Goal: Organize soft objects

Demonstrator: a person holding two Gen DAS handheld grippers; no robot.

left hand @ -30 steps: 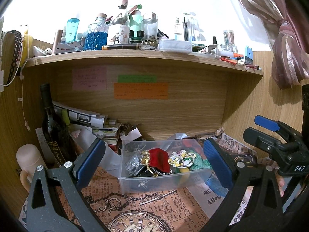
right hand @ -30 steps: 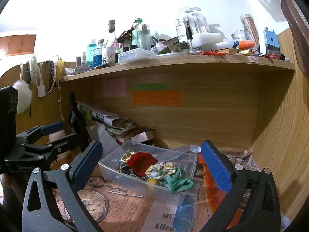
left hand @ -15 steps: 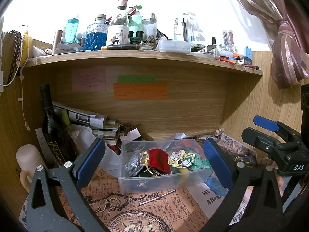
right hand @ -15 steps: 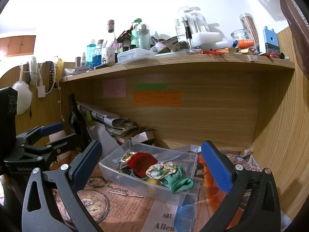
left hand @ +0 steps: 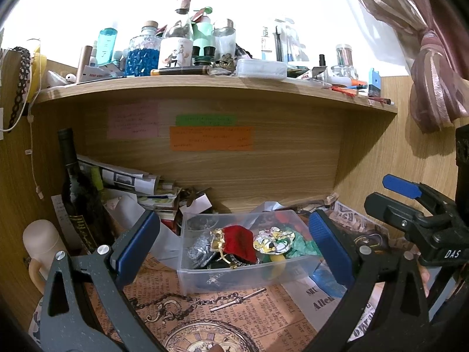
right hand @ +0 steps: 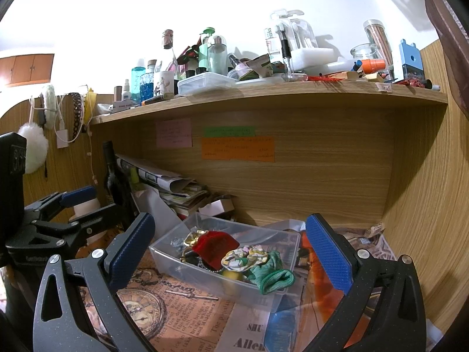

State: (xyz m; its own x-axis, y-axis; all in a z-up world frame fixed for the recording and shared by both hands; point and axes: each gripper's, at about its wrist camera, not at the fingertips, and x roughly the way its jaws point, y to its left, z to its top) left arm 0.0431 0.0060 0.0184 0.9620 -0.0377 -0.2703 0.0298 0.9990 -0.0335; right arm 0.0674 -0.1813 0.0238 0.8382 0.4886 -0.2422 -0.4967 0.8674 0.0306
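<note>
A clear plastic bin (left hand: pixel 234 277) (right hand: pixel 205 275) sits on the desk under a wooden shelf. It holds a red velvet pouch (left hand: pixel 239 245) (right hand: pixel 215 246), a floral scrunchie (left hand: pixel 271 242) (right hand: pixel 244 258), a green cloth (left hand: pixel 302 248) (right hand: pixel 272 277) and a silvery piece (left hand: pixel 198 249). My left gripper (left hand: pixel 233 253) is open and empty, in front of the bin. My right gripper (right hand: pixel 230 252) is open and empty, facing the bin from the right. Each gripper shows in the other's view.
A dark wine bottle (left hand: pixel 77 193) and a stack of papers (left hand: pixel 132 182) stand at the back left. A beige mug (left hand: pixel 41 249) is at the far left. Printed newspaper (left hand: pixel 222 314) covers the desk. The shelf (left hand: pixel 205 83) above is crowded with bottles.
</note>
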